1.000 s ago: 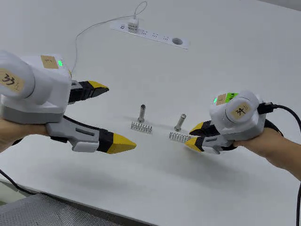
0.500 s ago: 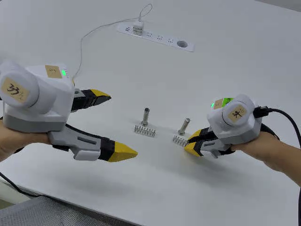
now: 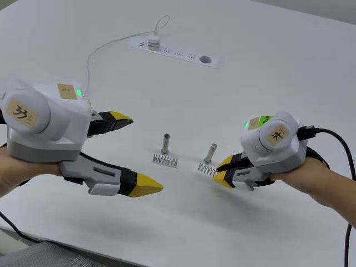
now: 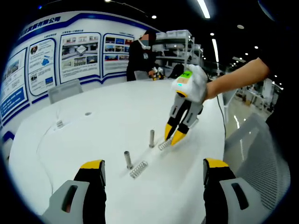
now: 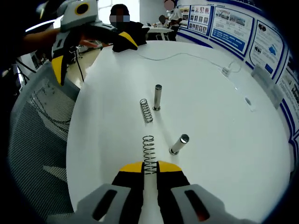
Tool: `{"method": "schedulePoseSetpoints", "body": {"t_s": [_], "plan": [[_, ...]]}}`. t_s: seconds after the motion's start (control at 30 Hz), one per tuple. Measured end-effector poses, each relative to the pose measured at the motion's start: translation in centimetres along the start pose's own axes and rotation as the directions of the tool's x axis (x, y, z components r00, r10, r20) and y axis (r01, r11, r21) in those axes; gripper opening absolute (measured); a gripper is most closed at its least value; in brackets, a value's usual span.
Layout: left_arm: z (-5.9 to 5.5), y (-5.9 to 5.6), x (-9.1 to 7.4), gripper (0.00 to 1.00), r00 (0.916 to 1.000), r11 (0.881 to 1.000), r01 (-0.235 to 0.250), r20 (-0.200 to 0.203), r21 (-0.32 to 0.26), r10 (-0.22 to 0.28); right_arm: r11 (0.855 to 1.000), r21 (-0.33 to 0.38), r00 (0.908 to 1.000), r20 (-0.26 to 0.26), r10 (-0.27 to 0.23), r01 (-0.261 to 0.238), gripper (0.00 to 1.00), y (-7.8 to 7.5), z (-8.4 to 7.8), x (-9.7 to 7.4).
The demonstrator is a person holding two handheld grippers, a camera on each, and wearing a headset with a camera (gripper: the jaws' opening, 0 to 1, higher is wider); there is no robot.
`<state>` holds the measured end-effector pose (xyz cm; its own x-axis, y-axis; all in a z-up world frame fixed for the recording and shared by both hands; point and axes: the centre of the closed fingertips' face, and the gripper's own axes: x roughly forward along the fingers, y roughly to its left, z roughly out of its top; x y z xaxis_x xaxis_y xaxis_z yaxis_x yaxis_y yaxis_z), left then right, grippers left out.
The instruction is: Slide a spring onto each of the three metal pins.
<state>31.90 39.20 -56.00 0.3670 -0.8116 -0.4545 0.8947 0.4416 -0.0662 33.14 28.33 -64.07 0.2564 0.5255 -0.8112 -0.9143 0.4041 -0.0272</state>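
Note:
Two short metal pins (image 3: pixel 165 143) (image 3: pixel 210 153) stand upright on the white table, each with a small coil spring lying in front of it. The left spring (image 3: pixel 165 161) lies free. My right gripper (image 3: pixel 222 171) is shut on the near end of the right spring (image 3: pixel 206 168); in the right gripper view that spring (image 5: pixel 149 151) runs forward from the closed jaws (image 5: pixel 145 169), beside its pin (image 5: pixel 178 144). My left gripper (image 3: pixel 138 153) hovers wide open to the left of the pins, holding nothing; its own view has its tips (image 4: pixel 154 165) apart, with pins and springs ahead.
A white power strip (image 3: pixel 175 51) with a plugged-in cable lies at the far side of the table. The table's near edge and a grey mesh chair (image 3: pixel 33 257) are at bottom left. People stand at the table's far end (image 4: pixel 142 51).
My right gripper has slid left along the right spring and closed on its end. The left gripper stays open in about the same place. The head camera shifted.

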Motion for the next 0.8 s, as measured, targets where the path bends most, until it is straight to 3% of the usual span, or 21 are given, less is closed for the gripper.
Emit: {"method": "schedulePoseSetpoints", "body": {"t_s": [0.33,0.4,0.5,0.67,0.8], "plan": [[1.2,-2.6,2.0,0.80,0.9970,0.995,0.076,0.010,0.056,-0.077,0.993,-0.118,0.9978,0.063,0.018,-0.011,0.10,2.6,3.1,-3.1],[0.8,-3.4,2.4,0.74,0.9932,0.991,0.116,-0.016,0.062,-0.115,0.985,-0.175,0.9986,0.052,0.013,-0.003,0.10,3.0,3.2,-3.4],[0.6,-4.2,3.0,0.65,0.9890,0.986,0.147,-0.028,0.078,-0.145,0.981,-0.195,0.9985,0.052,0.018,-0.008,0.10,3.8,3.3,-3.4],[0.4,-5.5,3.6,0.59,0.9808,0.974,0.193,-0.053,0.118,-0.188,0.974,-0.226,0.9940,0.095,0.054,-0.031,0.10,5.7,4.6,-4.0],[0.2,-6.0,3.9,0.56,0.9775,0.967,0.207,-0.069,0.146,-0.199,0.962,-0.273,0.9939,0.093,0.059,-0.032,0.10,6.3,5.2,-4.2]]}}
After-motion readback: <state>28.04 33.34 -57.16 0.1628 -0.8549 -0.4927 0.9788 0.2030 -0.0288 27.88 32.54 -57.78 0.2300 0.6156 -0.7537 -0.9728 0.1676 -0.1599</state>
